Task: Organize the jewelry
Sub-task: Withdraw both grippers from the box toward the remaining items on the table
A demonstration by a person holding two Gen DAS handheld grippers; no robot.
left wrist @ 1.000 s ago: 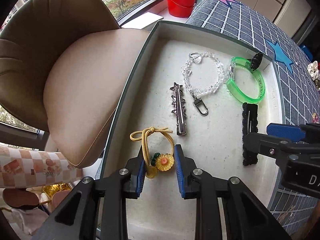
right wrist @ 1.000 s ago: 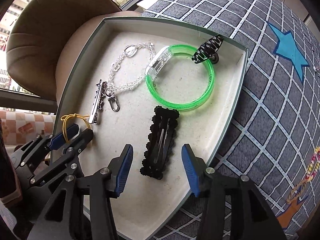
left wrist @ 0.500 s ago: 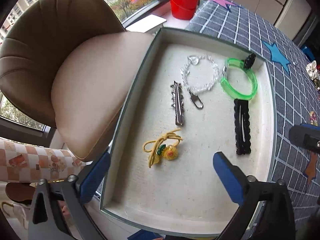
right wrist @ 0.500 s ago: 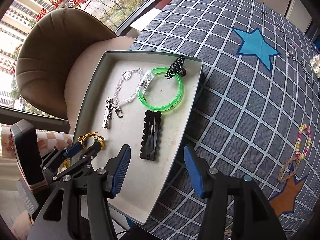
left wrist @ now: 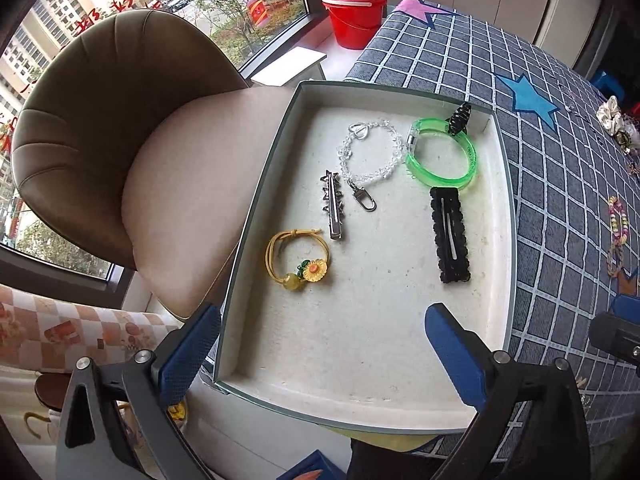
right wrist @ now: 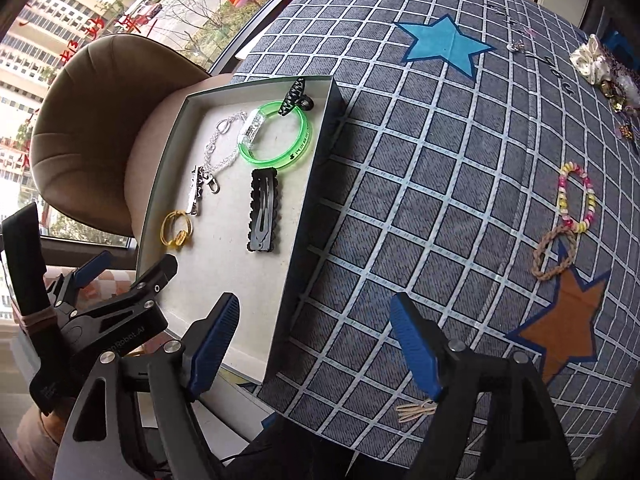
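- Left tongs (left wrist: 324, 344): spread wide, holding nothing. The blue pads straddle the near end of the tray (left wrist: 256, 184); the lower bodies of both arms are cut off by the frame edge.
- Right tongs (right wrist: 316, 348): spread wide, holding nothing, positioned above the near right wall of the tray and the checked cloth of the bench (right wrist: 440, 200).
- The tray is a shallow, white-lined box at the bench edge. Its near corner overhangs the bench, and the support underneath is hidden.
- Tray contents, all lying flat: yellow hair tie (left wrist: 298, 258) with a sunflower charm near the left wall; silver spiked clip (left wrist: 333, 210) just beyond it; clear bead chain (left wrist: 370, 156) with a metal clasp beside the clip; green bangle (left wrist: 442, 154); black snap clip (left wrist: 450, 234) just below the bangle.
- A black claw clip (left wrist: 459, 118) rests on the far rim of the bangle; whether it also touches the tray wall cannot be determined.
- On the cloth, well apart from the tray: a multicoloured bead bracelet (right wrist: 576, 198) touching a brown braided band (right wrist: 554, 254). A small tan item (right wrist: 416, 410) near the right pad of the right tongs is too small to identify.
- The pile at the far bench corner (right wrist: 604, 72) is partly cut off; only a cream scrunchie is discernible.
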